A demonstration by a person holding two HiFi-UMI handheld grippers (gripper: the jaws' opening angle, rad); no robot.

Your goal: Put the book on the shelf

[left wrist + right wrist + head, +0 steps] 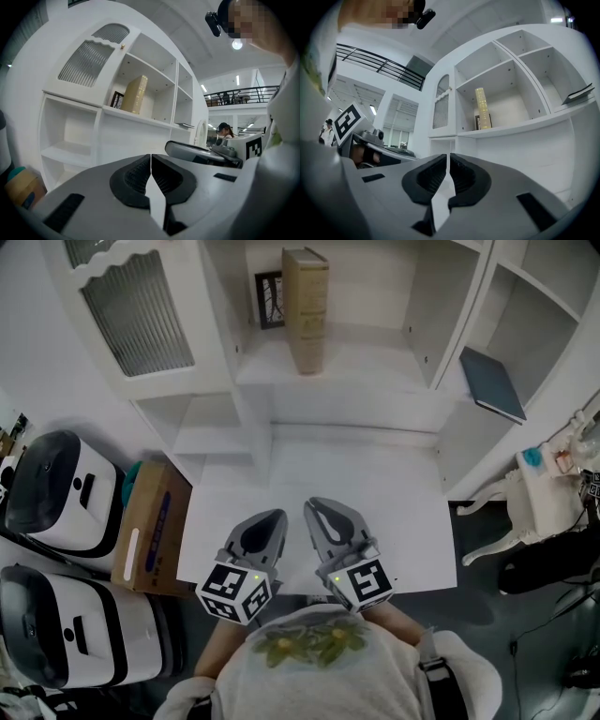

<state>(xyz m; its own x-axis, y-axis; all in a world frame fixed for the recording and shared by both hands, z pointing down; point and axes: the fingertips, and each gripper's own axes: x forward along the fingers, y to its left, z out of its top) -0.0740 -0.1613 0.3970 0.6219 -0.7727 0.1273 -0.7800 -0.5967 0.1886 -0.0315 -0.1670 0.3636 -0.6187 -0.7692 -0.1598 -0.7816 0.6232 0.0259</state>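
The person's shirt point(323, 652) lies closest, with both tools held just ahead of it over the white counter point(412, 521). Left hand-held gripper point(270, 519): jaws together, nothing between them. Right hand-held gripper point(319, 508): jaws together, likewise empty. The two sit side by side, near each other, with a gap between. The book point(306, 310), tan, stands upright on the shelf point(366, 367), well ahead of and above both grippers. A small dark frame point(268, 299) stands just left of it. A blue-grey volume point(493, 383) lies flat in the compartment off to the right of the right hand-held gripper. A cardboard box point(150, 526) sits low, left of the left hand-held gripper.
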